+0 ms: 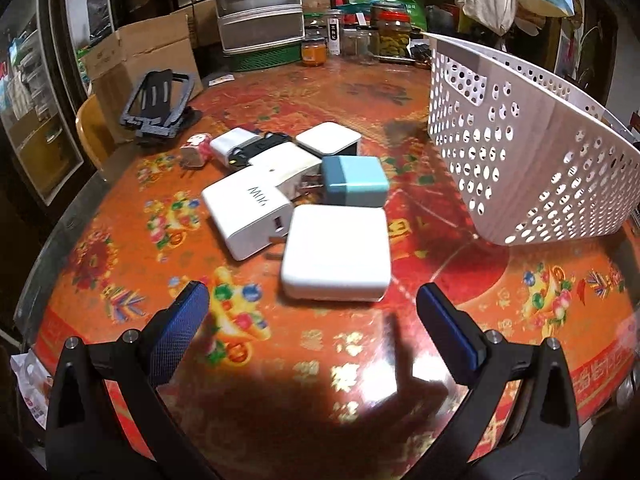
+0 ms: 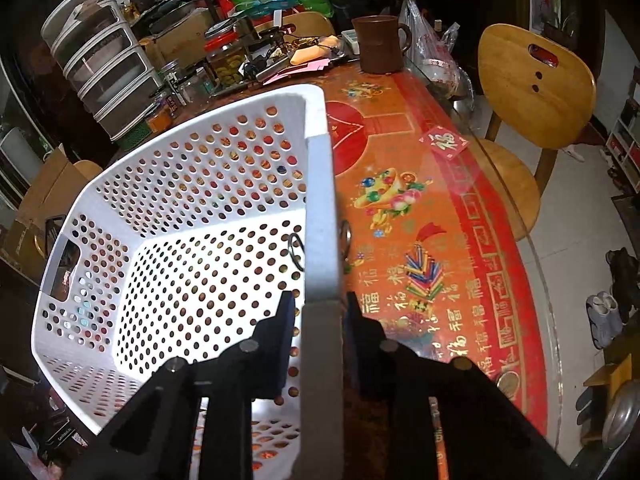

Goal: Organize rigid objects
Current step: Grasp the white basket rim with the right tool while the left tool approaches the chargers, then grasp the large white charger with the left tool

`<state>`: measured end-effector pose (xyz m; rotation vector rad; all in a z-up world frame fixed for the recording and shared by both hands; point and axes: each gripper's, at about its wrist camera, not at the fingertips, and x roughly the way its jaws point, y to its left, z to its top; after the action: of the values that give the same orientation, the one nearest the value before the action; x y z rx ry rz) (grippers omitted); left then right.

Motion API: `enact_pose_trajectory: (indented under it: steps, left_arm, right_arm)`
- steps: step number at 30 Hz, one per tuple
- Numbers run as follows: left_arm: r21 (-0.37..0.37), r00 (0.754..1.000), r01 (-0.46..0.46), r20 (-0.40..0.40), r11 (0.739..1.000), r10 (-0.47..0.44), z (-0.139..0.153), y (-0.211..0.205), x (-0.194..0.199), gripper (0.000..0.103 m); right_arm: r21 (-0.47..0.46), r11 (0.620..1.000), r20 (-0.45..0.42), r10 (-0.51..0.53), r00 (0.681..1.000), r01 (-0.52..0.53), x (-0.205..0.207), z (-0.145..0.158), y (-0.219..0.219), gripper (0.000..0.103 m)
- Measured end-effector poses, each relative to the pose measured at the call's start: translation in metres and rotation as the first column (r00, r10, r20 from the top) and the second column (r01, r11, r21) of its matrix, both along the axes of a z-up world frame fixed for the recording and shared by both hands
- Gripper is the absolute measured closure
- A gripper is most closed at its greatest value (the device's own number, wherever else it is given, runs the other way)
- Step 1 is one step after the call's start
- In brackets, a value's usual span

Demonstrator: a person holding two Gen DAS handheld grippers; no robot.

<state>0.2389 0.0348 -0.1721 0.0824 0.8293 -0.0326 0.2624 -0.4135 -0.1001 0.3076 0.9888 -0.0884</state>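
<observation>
Your right gripper (image 2: 316, 312) clamps the white basket (image 2: 192, 208) rim on the table (image 2: 440, 200); your left gripper (image 1: 312, 304) gapes before chargers, one (image 1: 248, 216) marked "MUV", left of it.

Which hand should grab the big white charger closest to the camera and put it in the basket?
Left. The left gripper is open and the large white charger lies just ahead of its fingertips. The right gripper is shut on the white basket wall, so it is busy.
</observation>
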Motion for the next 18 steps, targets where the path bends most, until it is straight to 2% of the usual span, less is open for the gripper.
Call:
enact_pose_trajectory:
  steps: [2,4,6,9,12,18]
  left_arm:
    - [0.006,1.000,-0.003,-0.011,1.000,0.003,-0.003,-0.005,0.007,0.002]
    - [0.007,1.000,-0.010,-0.023,1.000,0.010,-0.006,-0.007,0.012,0.010]
    - [-0.001,0.999,-0.013,-0.040,1.000,0.012,-0.009,-0.008,0.018,0.031]
    - [-0.036,0.998,-0.020,-0.065,0.999,0.018,-0.010,-0.007,0.027,0.048]
    - [-0.019,0.997,-0.032,-0.068,0.999,0.031,-0.007,-0.009,0.032,0.048]
    - [0.014,0.999,-0.041,-0.009,0.999,0.041,0.006,-0.010,0.021,0.048]
  right_arm:
    - [0.008,1.000,0.006,-0.001,1.000,0.001,-0.001,0.000,-0.001,0.082]
    - [0.011,1.000,0.010,-0.003,1.000,0.003,-0.001,0.000,-0.001,0.082]
    - [0.012,1.000,0.013,-0.001,1.000,0.001,-0.001,0.000,-0.001,0.082]
    - [0.013,1.000,0.012,-0.002,1.000,0.002,-0.001,0.000,-0.001,0.082]
    - [0.024,1.000,0.016,-0.003,1.000,0.003,-0.001,0.000,-0.001,0.082]
    - [0.031,1.000,0.016,-0.004,1.000,0.004,0.000,0.000,-0.003,0.082]
